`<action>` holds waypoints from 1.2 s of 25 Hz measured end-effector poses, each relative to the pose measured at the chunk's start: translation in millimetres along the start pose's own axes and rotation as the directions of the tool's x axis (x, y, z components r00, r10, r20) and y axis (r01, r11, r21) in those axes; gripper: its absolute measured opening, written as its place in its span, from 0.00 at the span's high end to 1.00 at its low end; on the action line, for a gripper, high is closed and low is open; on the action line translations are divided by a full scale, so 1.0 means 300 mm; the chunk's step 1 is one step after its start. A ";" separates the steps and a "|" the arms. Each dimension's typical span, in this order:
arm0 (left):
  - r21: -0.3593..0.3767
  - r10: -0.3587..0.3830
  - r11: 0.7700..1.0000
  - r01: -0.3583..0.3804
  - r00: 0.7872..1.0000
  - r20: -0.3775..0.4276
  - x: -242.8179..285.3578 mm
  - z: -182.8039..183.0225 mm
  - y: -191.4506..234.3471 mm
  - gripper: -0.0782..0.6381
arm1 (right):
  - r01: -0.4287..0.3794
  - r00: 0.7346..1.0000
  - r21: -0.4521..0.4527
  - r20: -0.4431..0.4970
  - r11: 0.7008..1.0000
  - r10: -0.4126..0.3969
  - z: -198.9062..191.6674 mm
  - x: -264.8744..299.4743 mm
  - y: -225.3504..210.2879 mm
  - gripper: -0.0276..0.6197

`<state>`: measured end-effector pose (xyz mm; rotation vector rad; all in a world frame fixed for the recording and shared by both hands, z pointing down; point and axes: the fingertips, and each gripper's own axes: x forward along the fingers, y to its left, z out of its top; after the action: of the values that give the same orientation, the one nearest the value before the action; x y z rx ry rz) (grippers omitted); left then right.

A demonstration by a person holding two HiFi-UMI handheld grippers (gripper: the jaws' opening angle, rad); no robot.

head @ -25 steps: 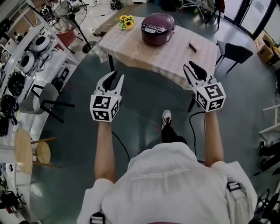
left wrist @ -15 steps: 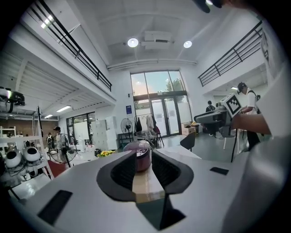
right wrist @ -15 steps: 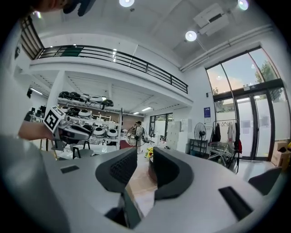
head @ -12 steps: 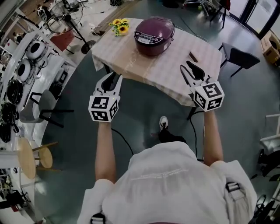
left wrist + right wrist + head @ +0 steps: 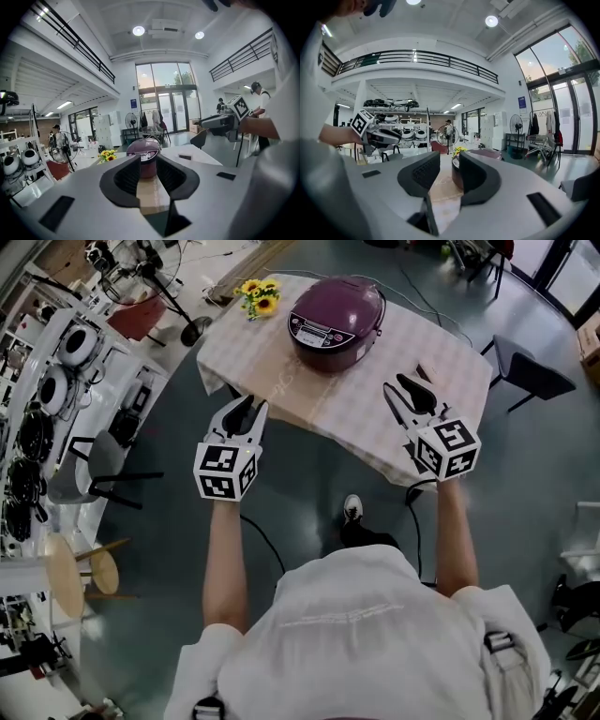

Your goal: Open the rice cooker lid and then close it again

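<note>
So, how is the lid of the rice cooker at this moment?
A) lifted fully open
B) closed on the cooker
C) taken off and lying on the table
B: the purple lid sits flat on the rice cooker, with no gap showing in the head view.

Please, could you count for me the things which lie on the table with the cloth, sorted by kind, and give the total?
Rice cooker, purple, lid shut: 1
Bunch of sunflowers: 1
Small dark flat object, too small to identify: 1
Total: 3
</note>
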<state>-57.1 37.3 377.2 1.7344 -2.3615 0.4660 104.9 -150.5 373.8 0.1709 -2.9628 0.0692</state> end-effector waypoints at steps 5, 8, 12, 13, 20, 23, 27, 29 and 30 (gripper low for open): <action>0.011 -0.005 1.000 0.005 1.000 -0.029 0.134 0.036 0.018 0.73 | -0.014 1.000 0.036 -0.015 0.999 0.014 -0.013 0.091 -0.110 0.72; 0.017 -0.005 1.000 0.006 0.999 -0.044 0.224 0.058 0.033 0.73 | -0.022 1.000 0.042 -0.020 0.999 0.023 -0.019 0.150 -0.184 0.69; 0.022 -0.005 1.000 0.006 0.998 -0.056 0.340 0.085 0.061 0.73 | -0.002 0.999 0.051 -0.036 0.999 0.004 -0.046 0.216 -0.281 0.73; 0.022 -0.005 1.000 0.007 0.998 -0.060 0.368 0.088 0.067 0.73 | -0.001 0.999 0.057 -0.047 0.998 0.004 -0.060 0.232 -0.302 0.73; 0.036 -0.024 0.999 0.027 0.996 -0.085 0.542 0.108 0.112 0.73 | 0.009 0.996 0.062 -0.088 0.998 -0.004 -0.094 0.323 -0.421 0.76; 0.042 -0.044 0.998 0.048 0.995 -0.092 0.599 0.103 0.127 0.73 | 0.018 0.995 0.064 -0.097 0.998 -0.012 -0.104 0.351 -0.444 0.77; 0.042 -0.085 0.995 0.090 0.992 -0.097 0.664 0.089 0.141 0.73 | 0.035 0.994 0.069 -0.107 0.997 -0.028 -0.107 0.381 -0.455 0.76; 0.040 -0.114 0.992 0.119 0.989 -0.096 0.701 0.079 0.153 0.73 | 0.055 0.993 0.081 -0.108 0.995 -0.046 -0.102 0.394 -0.459 0.73; 0.039 -0.132 0.990 0.136 0.987 -0.095 0.725 0.072 0.163 0.73 | 0.069 0.992 0.084 -0.112 0.994 -0.059 -0.105 0.404 -0.462 0.72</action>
<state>-169.3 -151.9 419.7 1.8348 -2.1712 0.5697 8.0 -299.7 430.9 0.2653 -2.8437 0.1946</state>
